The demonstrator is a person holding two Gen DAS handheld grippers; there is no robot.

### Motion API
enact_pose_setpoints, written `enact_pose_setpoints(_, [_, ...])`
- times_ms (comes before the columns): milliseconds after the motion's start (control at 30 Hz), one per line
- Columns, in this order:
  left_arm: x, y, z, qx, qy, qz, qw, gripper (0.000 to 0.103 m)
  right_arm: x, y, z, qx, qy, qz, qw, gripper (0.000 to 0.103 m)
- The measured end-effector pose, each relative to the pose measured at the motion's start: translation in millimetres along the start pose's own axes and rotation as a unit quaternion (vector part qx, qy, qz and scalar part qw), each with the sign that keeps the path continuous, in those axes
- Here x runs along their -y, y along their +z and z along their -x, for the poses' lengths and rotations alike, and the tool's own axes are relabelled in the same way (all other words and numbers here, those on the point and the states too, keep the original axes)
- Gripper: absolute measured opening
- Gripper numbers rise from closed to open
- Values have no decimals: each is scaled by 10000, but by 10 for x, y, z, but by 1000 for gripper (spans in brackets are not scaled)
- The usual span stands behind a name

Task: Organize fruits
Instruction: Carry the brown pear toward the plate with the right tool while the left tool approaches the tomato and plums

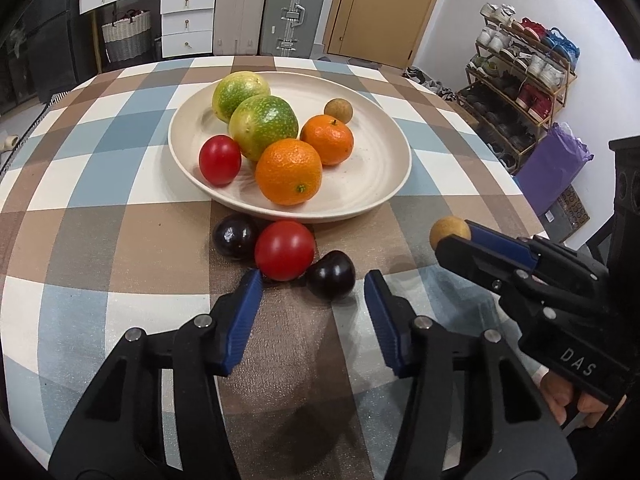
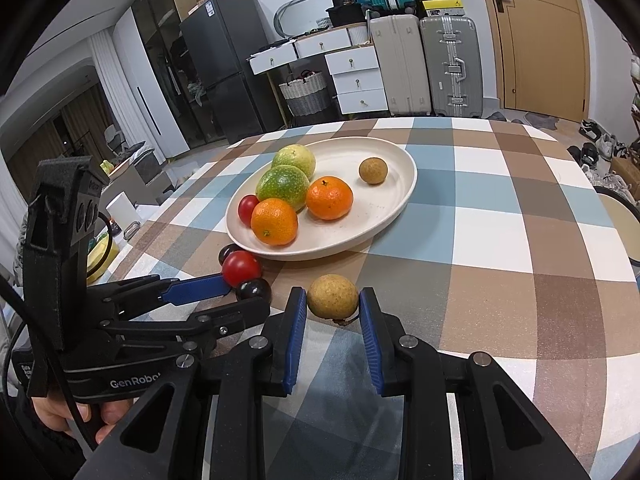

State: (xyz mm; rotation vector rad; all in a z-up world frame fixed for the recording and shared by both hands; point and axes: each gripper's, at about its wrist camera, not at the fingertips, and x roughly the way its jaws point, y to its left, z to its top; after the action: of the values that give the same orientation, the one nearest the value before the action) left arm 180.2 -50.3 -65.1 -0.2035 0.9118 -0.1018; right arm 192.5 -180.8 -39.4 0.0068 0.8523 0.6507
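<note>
— Fruits, where are they?
— Most sit on my cream plate [image 1: 384, 184]: two oranges [image 1: 289, 171], two green ones [image 1: 264, 126], a tomato [image 1: 219, 159], a brown longan. Beside its near rim, on the checked cloth [image 1: 80, 240], lie a red tomato [image 1: 284, 249] and two dark plums [image 1: 331, 275].
— And your grippers?
— My left gripper [image 1: 314, 286] is spread around the near plum, pads not touching it. My right gripper [image 2: 333, 298] pinches a tan longan [image 2: 332, 296].
</note>
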Motion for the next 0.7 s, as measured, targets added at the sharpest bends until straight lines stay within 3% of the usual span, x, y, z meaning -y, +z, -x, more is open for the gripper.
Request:
enact_pose_setpoints(433, [-76, -29, 54, -135, -347, 156, 9992, 47, 11, 0, -14, -22, 1, 11, 10000, 28])
enact_pose_setpoints(700, [32, -37, 29, -137, -340, -70, 9993, 41, 9, 5, -10, -10, 12, 15, 10000, 28])
